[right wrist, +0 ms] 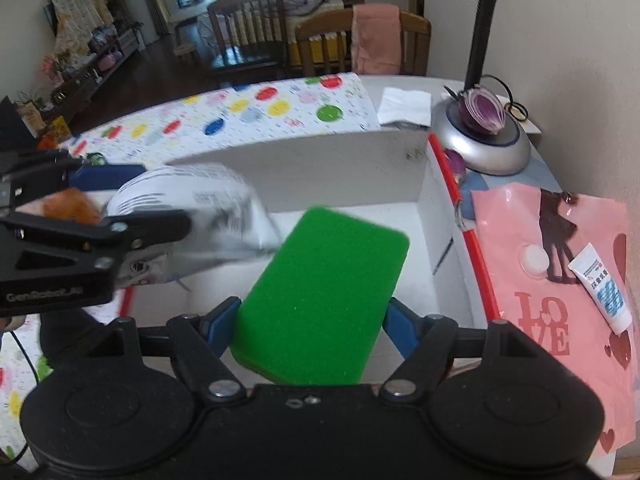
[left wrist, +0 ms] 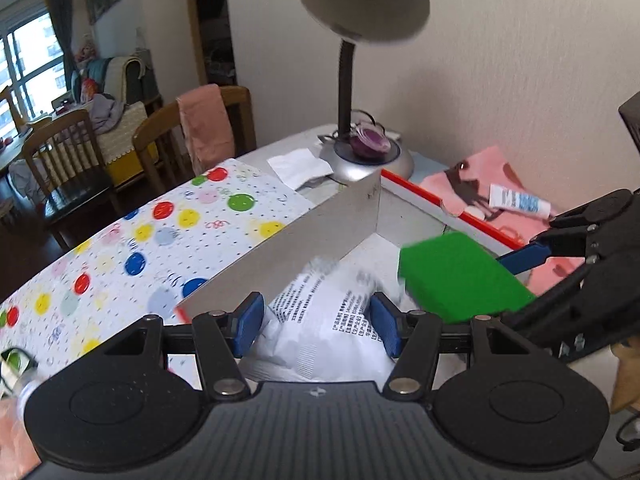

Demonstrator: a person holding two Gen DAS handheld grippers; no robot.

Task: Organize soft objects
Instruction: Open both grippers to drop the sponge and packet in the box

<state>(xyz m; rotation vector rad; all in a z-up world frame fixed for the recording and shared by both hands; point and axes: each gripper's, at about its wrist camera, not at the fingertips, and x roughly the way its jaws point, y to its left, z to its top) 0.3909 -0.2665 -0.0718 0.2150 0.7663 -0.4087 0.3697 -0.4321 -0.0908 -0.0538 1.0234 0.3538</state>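
My left gripper (left wrist: pixel 318 326) is shut on a white plastic packet (left wrist: pixel 320 320) with black print, which bulges between the blue pads. In the right wrist view the same packet (right wrist: pixel 192 208) hangs blurred at the left, over the box. My right gripper (right wrist: pixel 310 320) is shut on a flat green sponge (right wrist: pixel 320 292), gripped by its long sides. From the left wrist view the sponge (left wrist: pixel 460 276) sticks out to the right of the packet. Both grippers hover above an open white cardboard box (right wrist: pixel 320 160) with red-edged flaps. The box floor below them is largely hidden.
A grey desk lamp (left wrist: pixel 360 4) stands behind the box, with half a purple onion (right wrist: pixel 482 112) on its base. To the right lies a pink bag (right wrist: pixel 552 280) with a white tube (right wrist: pixel 604 292) on it. A dotted tablecloth (left wrist: pixel 140 240), a white napkin (left wrist: pixel 300 166) and wooden chairs (left wrist: pixel 168 140) lie to the left.
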